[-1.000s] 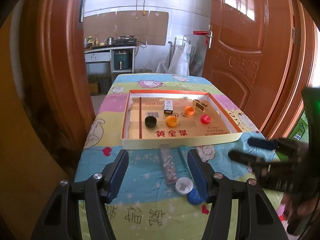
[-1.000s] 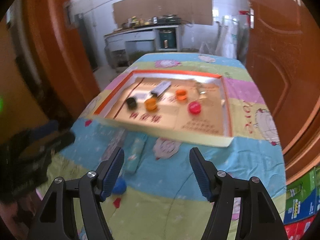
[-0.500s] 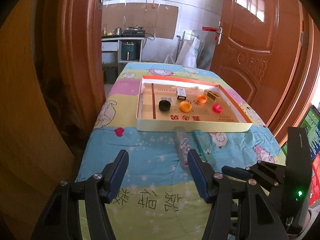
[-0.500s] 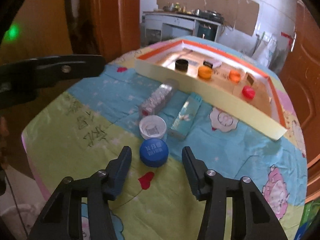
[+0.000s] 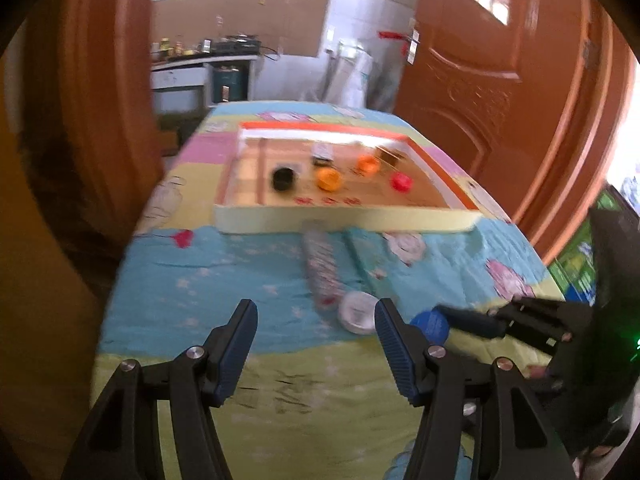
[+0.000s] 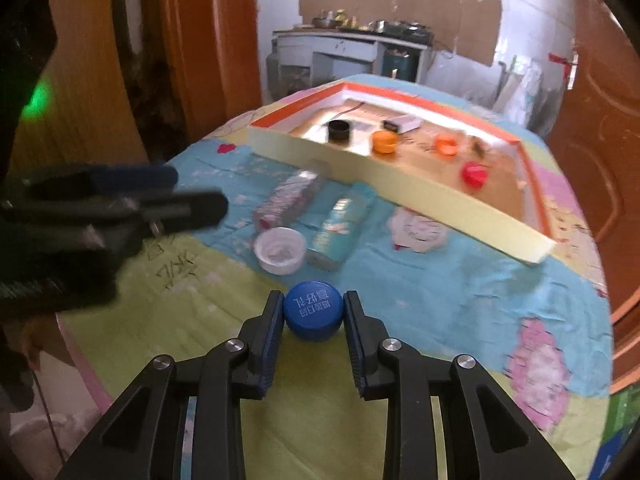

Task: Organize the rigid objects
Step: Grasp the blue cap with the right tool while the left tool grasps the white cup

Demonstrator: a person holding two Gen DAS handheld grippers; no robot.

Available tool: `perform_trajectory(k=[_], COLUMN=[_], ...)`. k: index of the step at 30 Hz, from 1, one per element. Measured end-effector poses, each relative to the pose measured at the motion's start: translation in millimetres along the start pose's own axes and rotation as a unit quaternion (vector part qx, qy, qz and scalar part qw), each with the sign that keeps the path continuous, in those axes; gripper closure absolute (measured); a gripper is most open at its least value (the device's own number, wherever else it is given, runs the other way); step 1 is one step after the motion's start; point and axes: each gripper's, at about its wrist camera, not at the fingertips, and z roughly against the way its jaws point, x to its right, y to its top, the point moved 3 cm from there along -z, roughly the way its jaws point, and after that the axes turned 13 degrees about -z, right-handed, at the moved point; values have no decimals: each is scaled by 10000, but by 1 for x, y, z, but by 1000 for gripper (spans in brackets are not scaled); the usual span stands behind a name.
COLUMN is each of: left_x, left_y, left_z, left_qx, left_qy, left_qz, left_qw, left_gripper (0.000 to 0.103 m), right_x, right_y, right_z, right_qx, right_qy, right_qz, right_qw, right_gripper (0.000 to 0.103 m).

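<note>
My right gripper point(image 6: 313, 312) is shut on a blue bottle cap point(image 6: 313, 309) with white print, low over the tablecloth; the cap also shows in the left wrist view point(image 5: 430, 325). A white cap point(image 6: 280, 249) lies just beyond it, open side up. A clear patterned tube point(image 6: 289, 197) and a teal packet point(image 6: 344, 224) lie past that, beside the tray. The shallow cardboard tray point(image 6: 400, 184) holds a black cap point(image 6: 339, 129), two orange caps point(image 6: 385, 141), a red cap point(image 6: 474, 174) and a small box point(image 6: 402, 123). My left gripper point(image 5: 312, 332) is open and empty, hovering left of the white cap point(image 5: 357, 312).
The table is covered by a cartoon-print cloth point(image 6: 440, 288) and stands between brown wooden doors point(image 5: 500, 92). A kitchen counter point(image 6: 360, 46) lies beyond the far end. The left gripper body point(image 6: 100, 208) shows at the left of the right wrist view.
My right gripper moved down onto the blue cap and closed on it. My left gripper moved forward toward the caps and stayed open.
</note>
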Motion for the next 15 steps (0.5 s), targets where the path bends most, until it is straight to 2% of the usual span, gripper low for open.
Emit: perform_trajectory(k=[5, 10, 13, 14, 15], left_x=[32, 36, 35, 34, 32], left_y=[0, 1, -1, 0, 0], left_z=[-23, -45, -53, -53, -54], left_qx=[-229, -465, -532, -506, -529], left_qy=[-65, 6, 47, 98, 129], left_qz=[-422, -449, -404, -390, -347], left_qw=[9988, 9979, 9978, 9979, 9979], left_gripper=[42, 42, 54, 66, 72], right_x=[31, 45, 49, 50, 51], right_y=[-7, -12, -12, -13, -13], right_z=[17, 27, 28, 28, 28], right_qx=[73, 133, 153, 145, 140], right_qy=[-154, -147, -125, -107, -93], right_qz=[-396, -592, -649, -673, -690], right_qw=[9991, 9981, 9977, 9976, 9975], right_gripper=[72, 72, 72, 72, 72])
